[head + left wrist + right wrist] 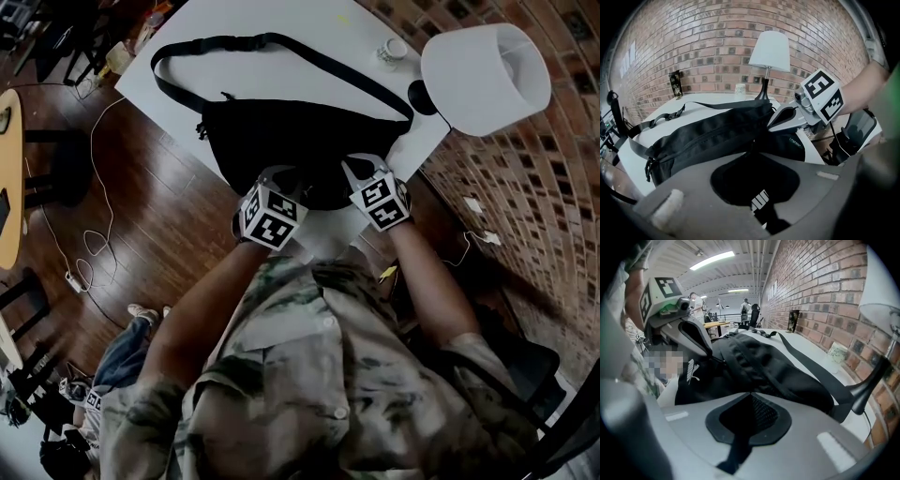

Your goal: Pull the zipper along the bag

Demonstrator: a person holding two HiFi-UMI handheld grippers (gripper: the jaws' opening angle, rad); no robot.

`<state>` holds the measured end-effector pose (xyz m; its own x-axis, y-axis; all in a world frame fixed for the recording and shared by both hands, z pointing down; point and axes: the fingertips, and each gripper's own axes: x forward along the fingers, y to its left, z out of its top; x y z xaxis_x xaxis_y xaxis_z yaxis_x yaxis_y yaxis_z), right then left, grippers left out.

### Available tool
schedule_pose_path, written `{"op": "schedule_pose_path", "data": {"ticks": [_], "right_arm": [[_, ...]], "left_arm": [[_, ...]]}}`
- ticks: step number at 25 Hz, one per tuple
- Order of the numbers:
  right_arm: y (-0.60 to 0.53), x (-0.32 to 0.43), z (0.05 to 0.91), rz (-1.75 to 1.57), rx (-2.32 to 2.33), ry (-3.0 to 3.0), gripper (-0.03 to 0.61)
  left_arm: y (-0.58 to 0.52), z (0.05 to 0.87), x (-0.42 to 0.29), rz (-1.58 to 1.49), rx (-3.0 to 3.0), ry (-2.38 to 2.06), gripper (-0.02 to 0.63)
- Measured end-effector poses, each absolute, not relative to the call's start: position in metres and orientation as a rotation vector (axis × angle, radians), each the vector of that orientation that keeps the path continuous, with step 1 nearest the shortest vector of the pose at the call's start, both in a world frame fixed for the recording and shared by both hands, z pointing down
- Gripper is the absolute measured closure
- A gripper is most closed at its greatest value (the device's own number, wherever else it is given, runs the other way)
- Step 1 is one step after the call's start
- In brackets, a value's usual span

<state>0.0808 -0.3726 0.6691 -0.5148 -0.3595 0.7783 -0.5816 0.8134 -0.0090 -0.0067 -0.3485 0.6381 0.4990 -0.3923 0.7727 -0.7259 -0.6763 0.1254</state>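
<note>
A black waist bag with a long strap lies on the white table. Both grippers are at its near edge. My left gripper has its jaws together on a thin dark tab of the bag, apparently the zipper pull. In the head view it sits left of the right gripper. My right gripper is shut on the bag's fabric, with mesh and a strap showing in its throat. The zip line runs along the bag's side.
A white-shaded lamp stands at the table's right corner by the brick wall, with a small cup beside it. A dark box stands at the table's far end. White cable lies on the wooden floor to the left.
</note>
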Motion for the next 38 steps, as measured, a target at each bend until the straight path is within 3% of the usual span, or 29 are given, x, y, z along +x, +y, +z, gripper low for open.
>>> {"op": "schedule_pose_path", "data": {"ticks": [24, 35, 38], "right_arm": [[-0.38, 0.093, 0.677, 0.402, 0.92, -1.974, 0.572], [-0.384, 0.096, 0.676, 0.409, 1.003, -1.957, 0.572], [-0.382, 0.099, 0.665, 0.422, 1.063, -1.997, 0.538]], "left_arm": [[-0.371, 0.641, -0.137, 0.929, 2.381, -0.839, 0.588], [-0.374, 0.643, -0.145, 0.863, 2.396, -0.875, 0.583], [-0.376, 0.643, -0.146, 0.852, 2.411, -0.907, 0.569]]}}
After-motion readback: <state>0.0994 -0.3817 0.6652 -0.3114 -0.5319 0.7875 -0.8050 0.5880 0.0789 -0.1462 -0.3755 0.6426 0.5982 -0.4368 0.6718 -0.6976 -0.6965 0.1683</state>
